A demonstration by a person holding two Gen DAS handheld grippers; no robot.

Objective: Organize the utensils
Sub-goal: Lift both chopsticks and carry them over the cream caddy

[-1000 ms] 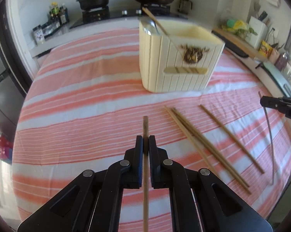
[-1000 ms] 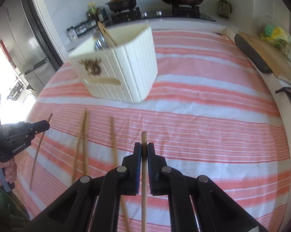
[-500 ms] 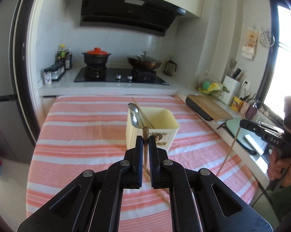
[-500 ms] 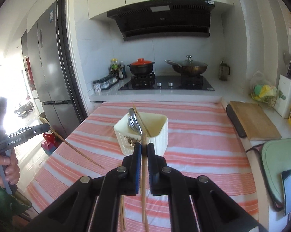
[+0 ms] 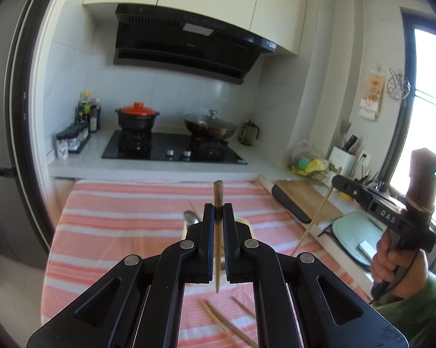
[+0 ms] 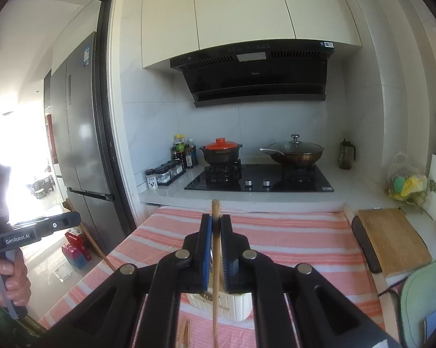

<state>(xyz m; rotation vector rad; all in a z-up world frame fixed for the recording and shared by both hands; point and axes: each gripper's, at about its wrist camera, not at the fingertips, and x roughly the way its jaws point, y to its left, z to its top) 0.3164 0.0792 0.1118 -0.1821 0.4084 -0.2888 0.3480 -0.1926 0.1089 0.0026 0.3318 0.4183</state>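
Observation:
My left gripper (image 5: 218, 211) is shut on a wooden chopstick (image 5: 218, 194) and holds it upright, high above the striped table (image 5: 116, 226). My right gripper (image 6: 215, 221) is shut on another chopstick (image 6: 215, 208), also raised; it shows from the side in the left wrist view (image 5: 338, 182). The cream utensil holder (image 6: 235, 304) stands below, mostly hidden behind the jaws, with a spoon (image 5: 190, 219) sticking out of it. Loose chopsticks (image 5: 223, 322) lie on the cloth in front of it.
A stove (image 6: 258, 179) with a red-lidded pot (image 6: 221, 152) and a wok (image 6: 296, 152) stands behind the table. A cutting board (image 6: 392, 237) and a green mat (image 6: 423, 295) lie on the right counter. A fridge (image 6: 81, 121) stands at the left.
Both grippers have risen from the table with their chopsticks and tilted up. The view went from the cloth to the stove wall, and the holder dropped behind the jaws.

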